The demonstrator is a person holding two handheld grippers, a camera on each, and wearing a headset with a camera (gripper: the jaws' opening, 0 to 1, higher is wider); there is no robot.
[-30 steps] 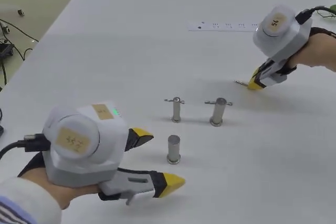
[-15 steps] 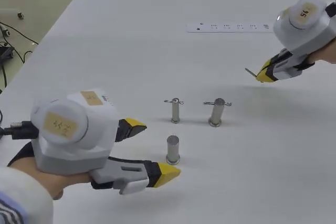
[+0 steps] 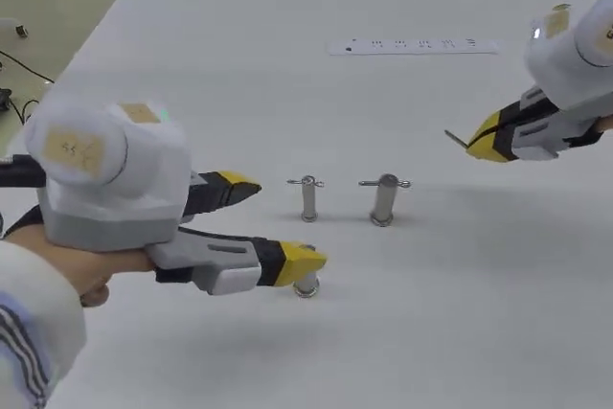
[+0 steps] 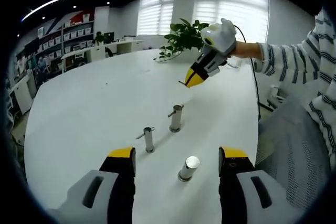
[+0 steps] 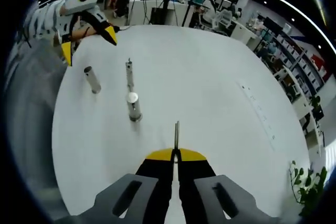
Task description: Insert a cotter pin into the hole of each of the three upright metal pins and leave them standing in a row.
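Two upright metal pins point(image 3: 308, 200) point(image 3: 385, 201) stand side by side on the white table, each with a cotter pin through its top. A third, bare pin point(image 4: 188, 168) stands nearer me, between the tips of my open left gripper point(image 4: 177, 156). In the head view the left gripper point(image 3: 273, 224) hovers over that pin point(image 3: 306, 286), whose base peeks out under the lower jaw. My right gripper point(image 3: 496, 137) is held off the table to the right, shut on a cotter pin point(image 5: 177, 134) that sticks out ahead of its tips.
A white power strip point(image 3: 412, 45) lies flat at the far side of the table. A potted plant point(image 4: 181, 34) stands beyond the table's far end. The table's left edge drops to a floor with cables point(image 3: 11, 35).
My left gripper has moved forward, its jaws now on either side of the bare pin. The right gripper has lifted off the table and drawn to the right with the cotter pin.
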